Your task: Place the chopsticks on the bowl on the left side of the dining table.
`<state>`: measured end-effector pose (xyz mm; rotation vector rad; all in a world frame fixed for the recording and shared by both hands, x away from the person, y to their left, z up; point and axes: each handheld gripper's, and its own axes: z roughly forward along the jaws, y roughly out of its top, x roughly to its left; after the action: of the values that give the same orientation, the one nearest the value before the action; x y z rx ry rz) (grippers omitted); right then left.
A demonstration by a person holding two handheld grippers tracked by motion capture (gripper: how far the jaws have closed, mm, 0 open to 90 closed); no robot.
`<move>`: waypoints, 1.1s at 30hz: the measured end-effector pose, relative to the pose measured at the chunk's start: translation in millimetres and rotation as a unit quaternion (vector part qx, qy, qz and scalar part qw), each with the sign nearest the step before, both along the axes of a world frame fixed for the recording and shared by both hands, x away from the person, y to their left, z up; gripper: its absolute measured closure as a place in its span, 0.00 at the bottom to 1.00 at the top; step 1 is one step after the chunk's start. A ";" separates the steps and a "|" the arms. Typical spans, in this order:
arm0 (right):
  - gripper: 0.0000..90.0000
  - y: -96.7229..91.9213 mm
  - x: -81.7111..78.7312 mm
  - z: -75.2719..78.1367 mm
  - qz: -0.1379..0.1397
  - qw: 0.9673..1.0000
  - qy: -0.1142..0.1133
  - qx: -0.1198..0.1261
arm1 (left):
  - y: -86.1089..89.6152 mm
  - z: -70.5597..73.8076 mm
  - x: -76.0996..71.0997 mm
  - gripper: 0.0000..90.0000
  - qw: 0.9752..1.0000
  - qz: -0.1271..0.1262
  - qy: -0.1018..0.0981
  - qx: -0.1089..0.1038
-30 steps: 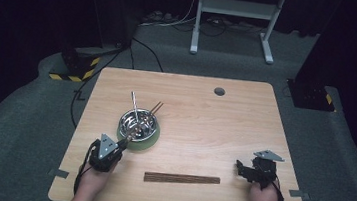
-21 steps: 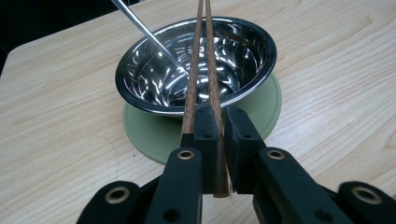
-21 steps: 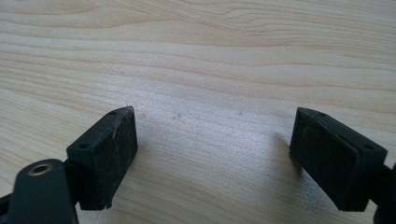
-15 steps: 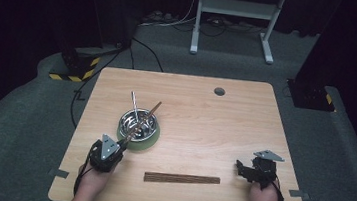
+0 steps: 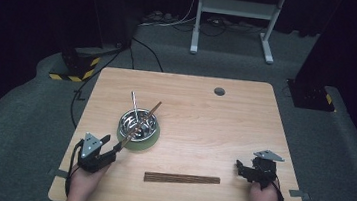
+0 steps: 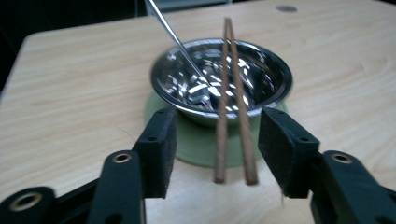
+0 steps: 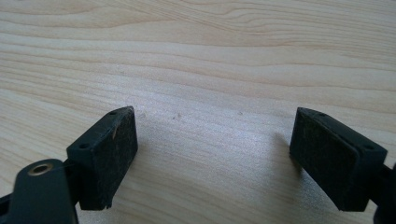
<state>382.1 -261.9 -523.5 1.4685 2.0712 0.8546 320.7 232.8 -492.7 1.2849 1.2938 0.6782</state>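
Left gripper view: the left gripper (image 6: 212,149) has just been opening, jaws spread clear of the chopstick pair (image 6: 232,93) leaning on the bowl (image 6: 275,74) near the worktop's left edge, so that pair looks delivered; the right gripper (image 7: 212,158) is spread, empty.

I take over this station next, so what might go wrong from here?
The left gripper has just been opening; the chopstick pair leans loosely on the steel bowl rim between its pads, untouched, and might slide off. Withdrawing carelessly may knock them or tip the metal utensil.

I see a grey carpeted floor (image 5: 22,129) under dim light, a white metal stand (image 5: 233,16), black cables (image 5: 146,52), and darkness behind.
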 end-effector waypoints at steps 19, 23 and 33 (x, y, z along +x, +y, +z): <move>0.16 0.0 -0.1 0.1 0.000 1.000 0.000 0.000 | 15.0 -11.4 -2.4 0.72 0.966 -0.103 0.083 0.221; 0.16 -0.5 0.1 -0.3 0.003 1.000 -0.003 -0.004 | 15.3 -10.1 -3.9 0.83 0.966 -0.110 0.078 0.221; 0.16 -0.2 -0.1 -0.1 0.001 1.000 -0.001 -0.002 | 5.7 -9.7 -6.5 0.84 0.962 -0.140 0.067 0.223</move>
<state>382.0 -262.1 -523.6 1.4631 2.0716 0.8517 314.2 238.5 -502.4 1.8695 1.0665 0.7106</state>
